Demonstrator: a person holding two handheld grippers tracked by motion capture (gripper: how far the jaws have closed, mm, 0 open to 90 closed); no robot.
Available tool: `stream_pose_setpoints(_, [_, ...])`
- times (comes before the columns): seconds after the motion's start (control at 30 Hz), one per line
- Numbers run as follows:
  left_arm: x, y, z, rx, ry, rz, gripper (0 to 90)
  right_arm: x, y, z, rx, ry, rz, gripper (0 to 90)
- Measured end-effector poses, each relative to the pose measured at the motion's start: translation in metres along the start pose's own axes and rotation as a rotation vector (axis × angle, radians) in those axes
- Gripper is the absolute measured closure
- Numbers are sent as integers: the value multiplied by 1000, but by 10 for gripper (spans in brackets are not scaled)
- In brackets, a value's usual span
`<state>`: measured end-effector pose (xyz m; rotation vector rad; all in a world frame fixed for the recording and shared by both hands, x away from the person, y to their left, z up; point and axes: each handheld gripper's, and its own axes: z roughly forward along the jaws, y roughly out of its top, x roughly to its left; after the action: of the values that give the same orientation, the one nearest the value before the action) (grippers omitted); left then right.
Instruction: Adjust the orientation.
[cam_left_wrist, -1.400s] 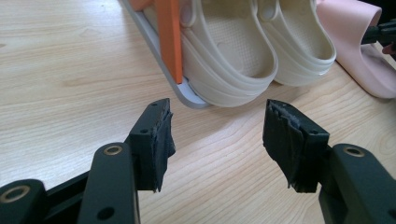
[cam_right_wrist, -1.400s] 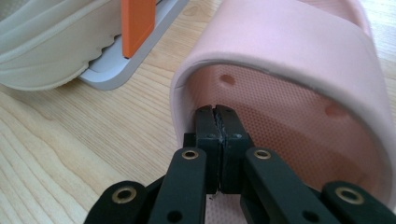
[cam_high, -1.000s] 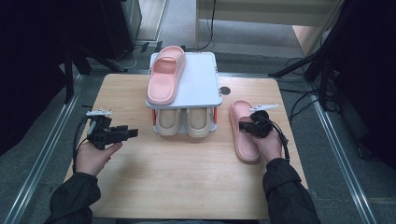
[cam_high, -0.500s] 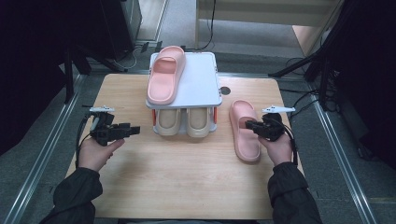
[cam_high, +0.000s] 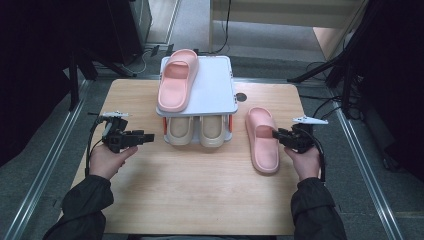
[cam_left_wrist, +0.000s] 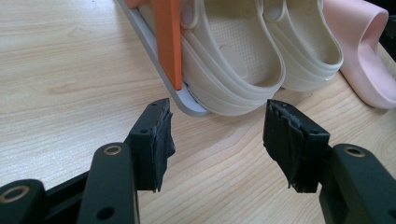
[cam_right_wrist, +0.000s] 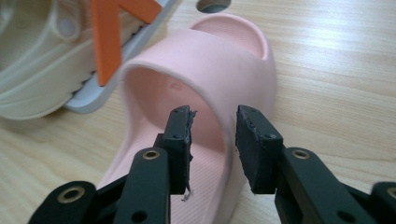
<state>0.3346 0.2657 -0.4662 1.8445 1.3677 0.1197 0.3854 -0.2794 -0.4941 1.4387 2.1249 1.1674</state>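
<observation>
High view: pink slipper on the table (cam_high: 263, 140) lying flat at 3 o'clock of the two-tier shoe rack (cam_high: 220, 87), toe toward the far edge, just beside the rack's right side. Second pink slipper (cam_high: 175, 80) resting on the rack's top shelf, left half; pair of beige slippers (cam_high: 196, 131) tucked on the lower shelf. Right gripper (cam_high: 281, 137) at 3 o'clock of the table slipper's strap, tips near its outer edge. Left gripper (cam_high: 145, 137) held low at 9 o'clock of the rack, pointing toward it, touching nothing.

Left gripper view: jaws spread wide with bare wooden table (cam_left_wrist: 70, 70) between them; rack's grey base corner and orange post (cam_left_wrist: 168, 37) straight ahead at 12 o'clock, beige slippers beyond, nothing held.

Right gripper view: jaws about half apart and just been opening, straddling the outer side of the pink slipper's strap (cam_right_wrist: 219, 74); one pad inside the strap's arch, the other outside, with a gap showing on both sides, so no clamp on it.

Judged step: slipper just set down or let go beside the rack, grip coming off. Next move probably calls for drawing the right gripper back clear of the strap without dragging the slipper, or closing again on the strap wall to lift it to the free half of the top shelf beside its mate.
</observation>
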Motion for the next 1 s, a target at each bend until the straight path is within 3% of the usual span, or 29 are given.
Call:
stream_pose_setpoints(0.47, [1,-2,0,11,6,-3,420,-5,-5,29,12,-80,52,634])
stream_pose_setpoints(0.67, [4,-4,-1,10,8,-13,420,-9,-6,36,9,-92,88,633])
stream_pose_setpoints(0.87, [4,-4,-2,6,7,-16,421,-10,-5,35,16,-102,88,696])
stream_pose_setpoints(1.0, [4,-4,-1,12,7,-14,421,-14,-5,32,16,-112,125,762])
